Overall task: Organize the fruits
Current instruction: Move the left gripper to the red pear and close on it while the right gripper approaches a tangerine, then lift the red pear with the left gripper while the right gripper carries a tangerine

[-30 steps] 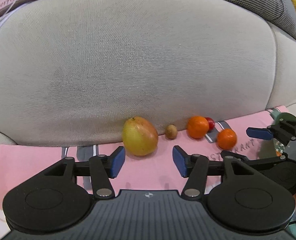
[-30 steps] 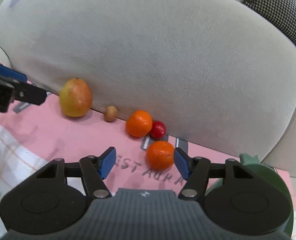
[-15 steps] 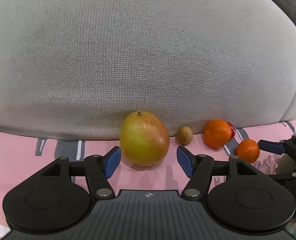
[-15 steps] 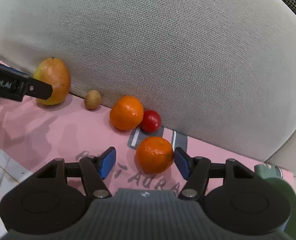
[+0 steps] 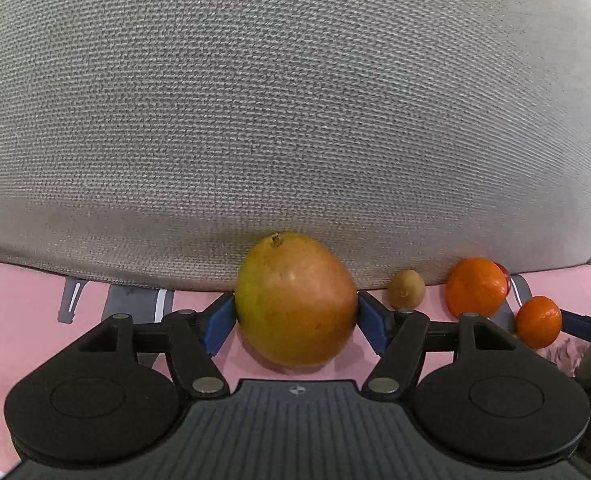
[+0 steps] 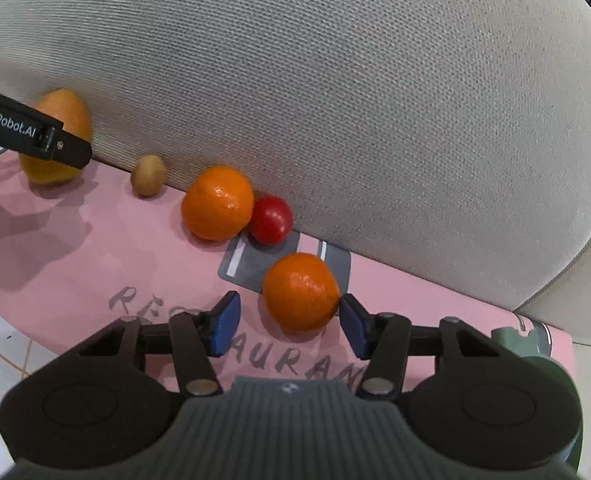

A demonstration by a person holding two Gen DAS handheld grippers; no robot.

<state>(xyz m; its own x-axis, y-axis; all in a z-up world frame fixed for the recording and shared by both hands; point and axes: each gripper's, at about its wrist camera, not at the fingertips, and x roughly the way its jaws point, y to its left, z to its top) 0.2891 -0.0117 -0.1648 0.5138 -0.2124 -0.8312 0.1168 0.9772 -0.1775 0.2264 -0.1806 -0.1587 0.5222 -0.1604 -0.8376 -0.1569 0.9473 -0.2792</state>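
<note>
The mango [image 5: 295,300] lies between the fingers of the left gripper [image 5: 295,322], which have just been opening; both blue pads sit at or just beside its flanks, and whether they press cannot be told, so no grip is assumed. The mango is smooth, rounded and wider than the pads are tall, so if the fingers are closed too near its front bulge it could be squeezed backward against the cushion [image 5: 295,120] or rolled sideways toward the small brown fruit [image 5: 406,289].

The right gripper [image 6: 287,322] is set around the near orange [image 6: 300,291], and its fingers have just been closing. The right pad touches the peel, while a clear gap is left at the left pad, so the fruit is not yet clamped. A one-sided push could roll this round, dimpled orange toward the big orange [image 6: 217,202] and the glossy red fruit [image 6: 271,219], which touch each other.

All the fruit rests on a pink printed mat [image 6: 75,264], flat and thin, laid on the sofa seat against the coarse woven cushion. The soft seat may give under pressure, letting the fruit shift.
</note>
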